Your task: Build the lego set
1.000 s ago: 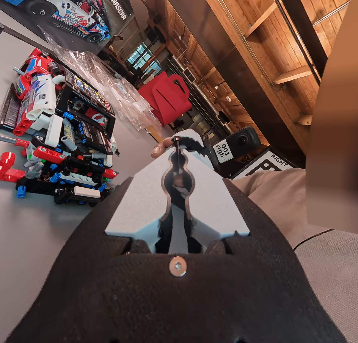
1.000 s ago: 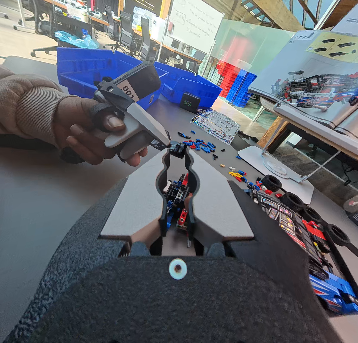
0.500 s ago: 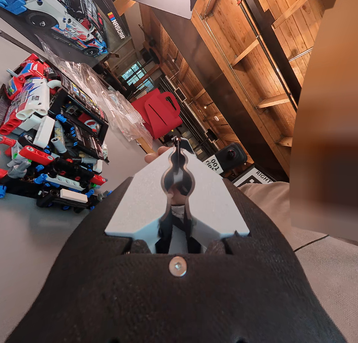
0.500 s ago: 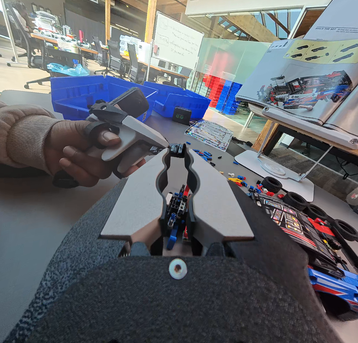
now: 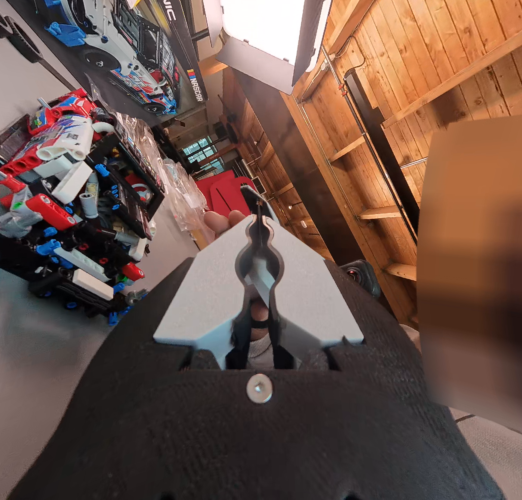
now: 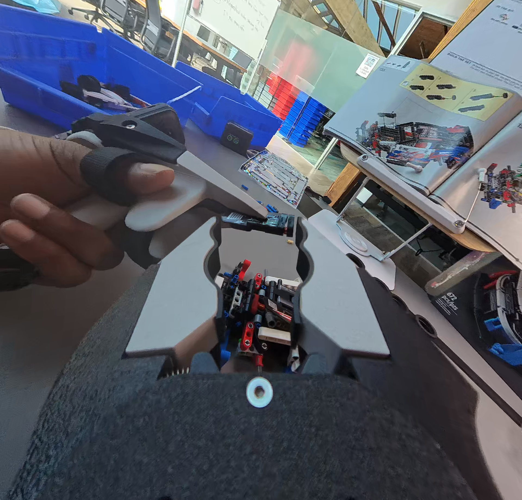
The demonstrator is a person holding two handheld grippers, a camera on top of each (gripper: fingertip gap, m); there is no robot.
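Note:
My left gripper [image 5: 258,218] is shut on a thin black panel piece [image 5: 258,208], seen edge-on at its tip. In the right wrist view the left gripper [image 6: 264,218] comes in from the left, held by a hand [image 6: 56,203], and pinches the flat black stickered panel [image 6: 271,222]. My right gripper [image 6: 257,226] is open wide, and the panel lies across the gap between its tips. The partly built red, white and black car [image 5: 70,218] rests on the grey table [image 5: 42,373]. It also shows between the right fingers [image 6: 254,311].
Blue bins [image 6: 84,62] stand at the back left. A sticker sheet [image 6: 274,172] lies on the table. An open instruction booklet [image 6: 418,130] sits on a stand at the right. The set's box [image 5: 118,42] and clear plastic bags [image 5: 180,192] lie behind the car. My two grippers' fingertips are within a few centimetres of each other.
My right gripper has opened from a narrow gap to a wide one around the panel. The left gripper stays shut on the panel and has come closer to the right one.

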